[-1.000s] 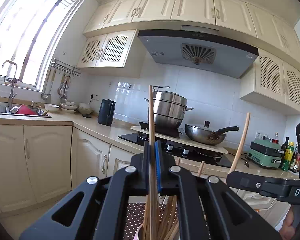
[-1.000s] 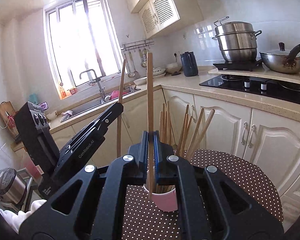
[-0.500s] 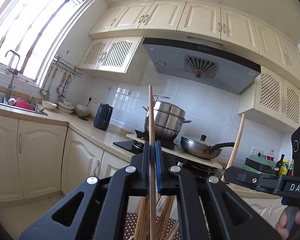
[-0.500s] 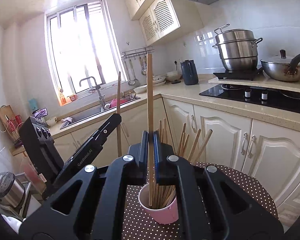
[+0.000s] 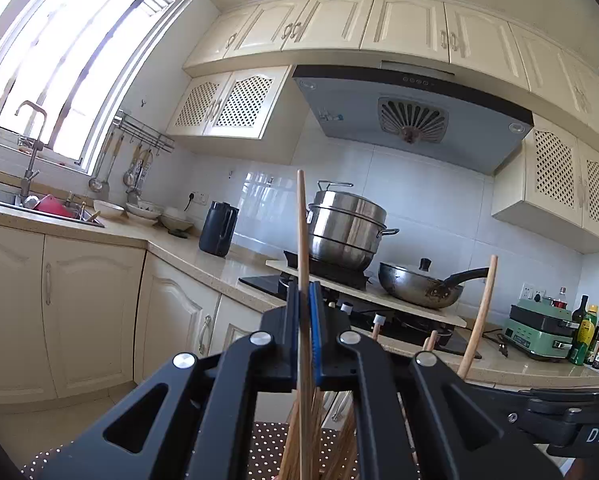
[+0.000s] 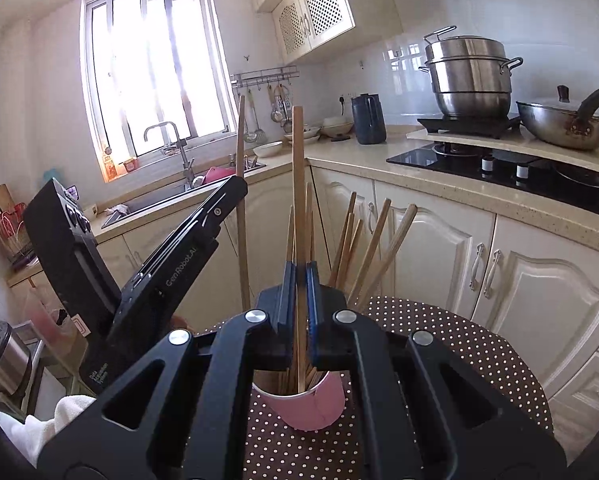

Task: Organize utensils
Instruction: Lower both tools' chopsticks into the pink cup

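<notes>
Since half a second ago the right tongs (image 6: pixel 298 280) have sunk closer to the pink cup (image 6: pixel 311 406). They stay clamped on an upright wooden chopstick (image 6: pixel 298 184) whose lower tip is inside the cup among other leaning chopsticks (image 6: pixel 373 236). The left tongs (image 5: pixel 308 308) likewise pinch a pale, straight chopstick (image 5: pixel 302 232) above the polka-dot desk (image 6: pixel 471 356).

A pink cup (image 6: pixel 313 402) was set on a brown polka-dot round table (image 6: pixel 479 360), with a bundle of wooden chopsticks (image 6: pixel 373 240) standing in it. A cream counter (image 6: pixel 439 184) ran behind the table. On it, a black kettle (image 6: pixel 368 119) was placed left of a stacked steel steamer pot (image 6: pixel 469 76), and a steel wok (image 6: pixel 563 120) right of that.
</notes>
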The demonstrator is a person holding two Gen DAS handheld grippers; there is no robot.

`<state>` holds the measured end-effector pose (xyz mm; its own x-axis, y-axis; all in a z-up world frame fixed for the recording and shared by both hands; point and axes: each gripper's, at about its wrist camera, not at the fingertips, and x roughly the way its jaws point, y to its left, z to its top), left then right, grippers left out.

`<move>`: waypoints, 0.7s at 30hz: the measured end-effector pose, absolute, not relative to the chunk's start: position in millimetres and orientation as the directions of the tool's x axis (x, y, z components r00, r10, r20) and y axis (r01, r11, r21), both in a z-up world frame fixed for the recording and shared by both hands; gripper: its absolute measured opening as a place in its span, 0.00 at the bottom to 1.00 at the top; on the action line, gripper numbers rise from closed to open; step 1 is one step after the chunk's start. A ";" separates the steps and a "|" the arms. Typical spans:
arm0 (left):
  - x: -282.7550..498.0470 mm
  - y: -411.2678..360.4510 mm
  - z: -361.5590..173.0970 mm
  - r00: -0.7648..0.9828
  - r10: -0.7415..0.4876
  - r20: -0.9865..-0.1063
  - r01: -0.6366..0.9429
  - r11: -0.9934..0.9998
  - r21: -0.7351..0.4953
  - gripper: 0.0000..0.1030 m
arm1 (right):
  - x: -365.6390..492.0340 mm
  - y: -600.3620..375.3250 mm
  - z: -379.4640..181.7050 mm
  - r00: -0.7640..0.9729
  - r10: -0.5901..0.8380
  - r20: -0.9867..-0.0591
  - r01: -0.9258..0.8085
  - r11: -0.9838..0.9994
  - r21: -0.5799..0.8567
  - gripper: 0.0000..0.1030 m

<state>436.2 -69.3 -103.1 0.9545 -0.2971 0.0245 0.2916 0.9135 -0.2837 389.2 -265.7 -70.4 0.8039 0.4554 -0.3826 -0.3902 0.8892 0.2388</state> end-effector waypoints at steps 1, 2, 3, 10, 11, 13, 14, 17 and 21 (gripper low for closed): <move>435.1 -69.0 -105.4 0.957 -0.291 0.024 0.286 0.917 -0.280 0.05 | 389.4 -264.9 -72.7 0.801 0.457 -0.387 -0.391 0.888 0.240 0.05; 434.3 -68.7 -106.8 0.957 -0.290 0.020 0.284 0.918 -0.277 0.05 | 390.0 -264.0 -75.6 0.796 0.461 -0.392 -0.393 0.887 0.243 0.05; 432.7 -68.8 -109.3 0.956 -0.293 0.016 0.286 0.918 -0.275 0.05 | 390.4 -262.8 -78.8 0.792 0.464 -0.397 -0.394 0.885 0.247 0.05; 418.5 -75.8 -129.2 0.940 -0.338 -0.047 0.320 0.922 -0.219 0.05 | 386.9 -256.2 -89.3 0.778 0.473 -0.413 -0.398 0.880 0.258 0.05; 415.7 -76.0 -131.4 0.938 -0.342 -0.054 0.324 0.922 -0.212 0.05 | 385.7 -255.1 -90.3 0.780 0.470 -0.414 -0.396 0.882 0.254 0.05; 409.0 -74.4 -136.4 0.936 -0.345 -0.071 0.325 0.925 -0.198 0.05 | 382.7 -254.0 -91.9 0.786 0.460 -0.412 -0.391 0.887 0.245 0.05; 406.2 -73.9 -138.8 0.935 -0.347 -0.080 0.327 0.926 -0.189 0.05 | 382.0 -253.6 -93.1 0.787 0.458 -0.414 -0.389 0.889 0.242 0.06; 399.2 -72.0 -145.1 0.931 -0.349 -0.106 0.330 0.930 -0.162 0.05 | 380.8 -252.1 -98.6 0.788 0.449 -0.422 -0.379 0.893 0.243 0.06; 397.1 -71.2 -152.6 0.921 -0.355 -0.162 0.333 0.931 -0.149 0.06 | 378.5 -245.1 -107.4 0.790 0.439 -0.428 -0.370 0.898 0.238 0.06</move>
